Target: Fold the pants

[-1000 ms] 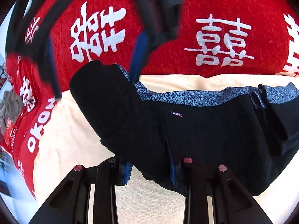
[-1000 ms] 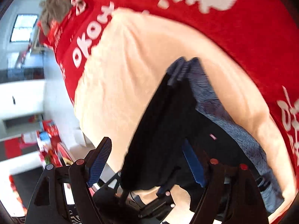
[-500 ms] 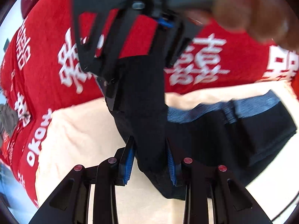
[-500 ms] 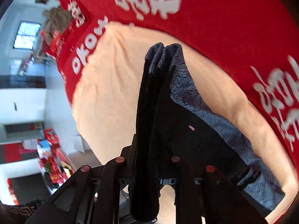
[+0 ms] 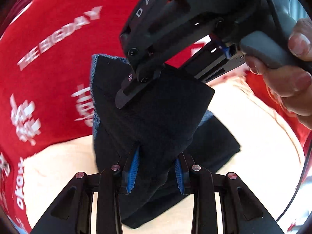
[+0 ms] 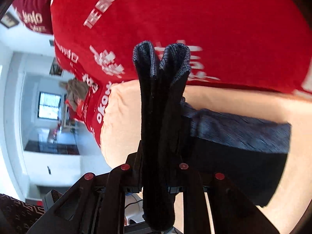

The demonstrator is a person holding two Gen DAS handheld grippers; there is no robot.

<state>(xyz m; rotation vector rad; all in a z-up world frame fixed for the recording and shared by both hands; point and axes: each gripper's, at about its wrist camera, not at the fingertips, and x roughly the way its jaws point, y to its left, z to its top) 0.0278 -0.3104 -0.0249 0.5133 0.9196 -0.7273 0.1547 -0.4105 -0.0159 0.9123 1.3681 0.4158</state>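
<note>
The black pants (image 5: 161, 117) with a grey-blue patterned waistband (image 6: 243, 134) lie partly on a cream sheet. My left gripper (image 5: 156, 167) is shut on a thick fold of the pants and lifts it off the sheet. My right gripper (image 6: 158, 175) is shut on the same lifted end, which stands upright between its fingers, waistband edges (image 6: 161, 58) at the top. In the left wrist view the right gripper (image 5: 136, 85) clamps the fold from above, held by a hand (image 5: 288, 74).
The cream sheet (image 5: 253, 136) covers the bed near me. A red blanket with white lettering (image 5: 48, 58) lies behind it. In the right wrist view a room with a window (image 6: 48, 105) and shelves shows past the bed's left edge.
The right gripper has closed on the pants' end. Both grippers have lifted that end off the sheet and carried it over towards the rest of the pants.
</note>
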